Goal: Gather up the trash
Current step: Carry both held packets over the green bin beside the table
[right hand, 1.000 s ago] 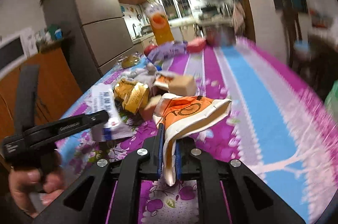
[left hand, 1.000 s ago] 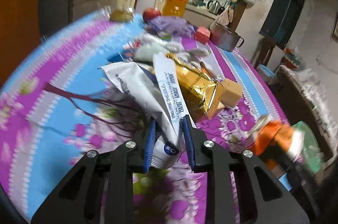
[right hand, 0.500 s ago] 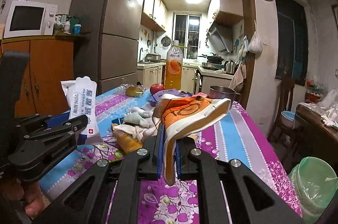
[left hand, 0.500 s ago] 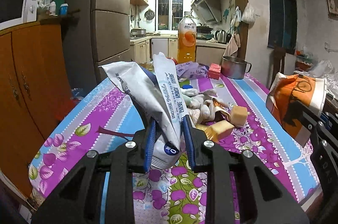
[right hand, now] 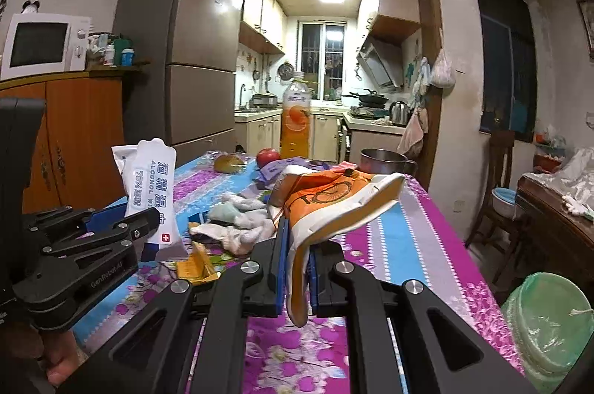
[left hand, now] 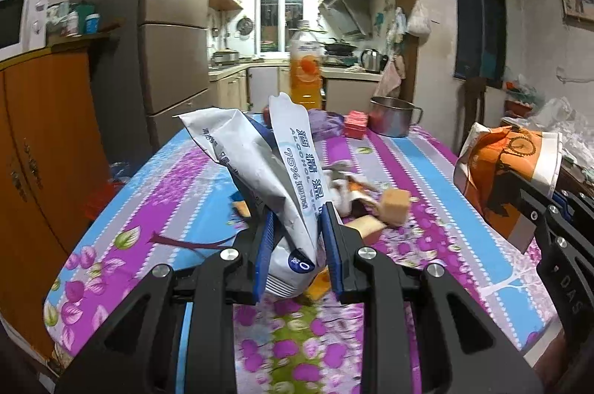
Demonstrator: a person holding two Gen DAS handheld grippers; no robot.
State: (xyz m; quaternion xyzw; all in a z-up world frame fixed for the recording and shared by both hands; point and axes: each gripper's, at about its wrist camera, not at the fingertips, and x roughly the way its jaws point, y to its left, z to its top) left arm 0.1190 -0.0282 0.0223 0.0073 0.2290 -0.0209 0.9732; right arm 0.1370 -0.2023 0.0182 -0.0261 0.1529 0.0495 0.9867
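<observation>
My left gripper [left hand: 297,249] is shut on a white alcohol-wipes packet [left hand: 274,171] and holds it upright above the near end of the table; the packet also shows in the right wrist view [right hand: 148,186]. My right gripper [right hand: 297,264] is shut on an orange and white snack wrapper [right hand: 334,204], held above the table; the wrapper also shows at the right of the left wrist view [left hand: 508,171]. More trash lies mid-table: crumpled white tissues [right hand: 237,227], a yellow wrapper [right hand: 196,267] and tan cubes [left hand: 395,208].
The flowered tablecloth [left hand: 156,193] covers a long table. At its far end stand an orange juice bottle [right hand: 296,119], a red apple [right hand: 268,156], a metal pot [left hand: 393,121] and a pink box [left hand: 355,124]. A green-lined bin [right hand: 549,323] stands on the floor at right.
Both grippers have lifted their packets off the table and levelled out toward the kitchen. Since half a second ago they have barely moved.
</observation>
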